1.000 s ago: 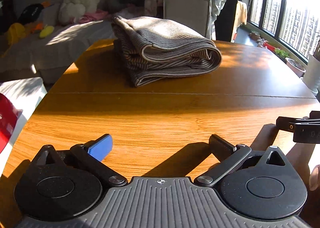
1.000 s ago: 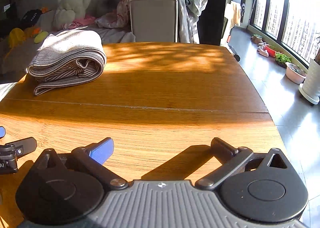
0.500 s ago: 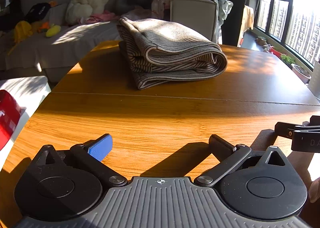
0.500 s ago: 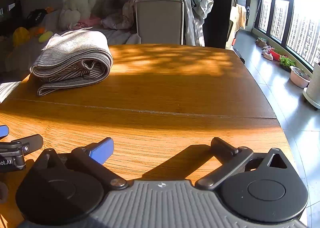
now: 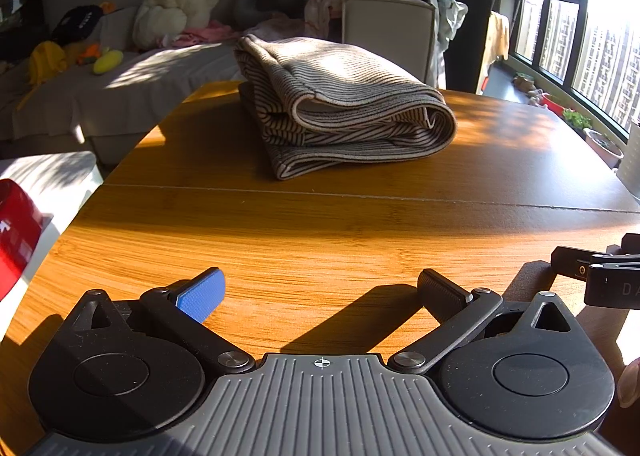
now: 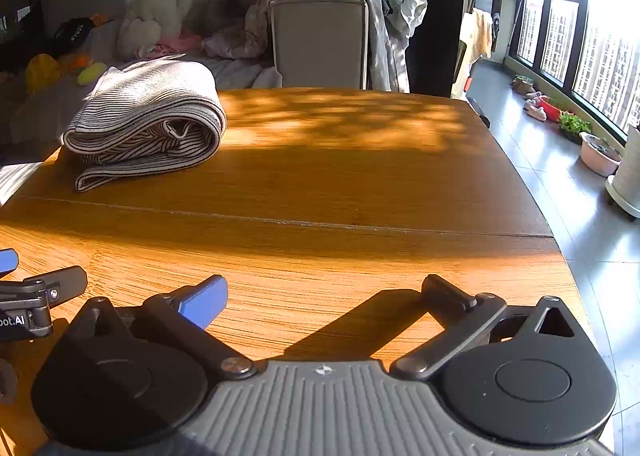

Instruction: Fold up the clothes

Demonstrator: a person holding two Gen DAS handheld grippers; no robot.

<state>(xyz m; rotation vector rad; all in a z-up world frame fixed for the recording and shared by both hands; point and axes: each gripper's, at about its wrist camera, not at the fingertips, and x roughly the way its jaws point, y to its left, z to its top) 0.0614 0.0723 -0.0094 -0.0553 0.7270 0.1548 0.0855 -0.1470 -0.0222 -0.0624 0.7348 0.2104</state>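
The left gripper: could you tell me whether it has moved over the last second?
Yes. The left gripper has come forward toward the folded striped garment, which looms larger and nearer beyond the table seam.

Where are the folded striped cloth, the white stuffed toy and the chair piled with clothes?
folded striped cloth (image 5: 340, 112): left wrist view, top layer.
white stuffed toy (image 5: 176, 12): left wrist view, body.
chair (image 6: 320, 44): right wrist view, backrest.

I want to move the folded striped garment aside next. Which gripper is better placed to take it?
Left. The left gripper faces the striped garment nearly head-on; from the right gripper it lies far off to the left. Both are open and empty.
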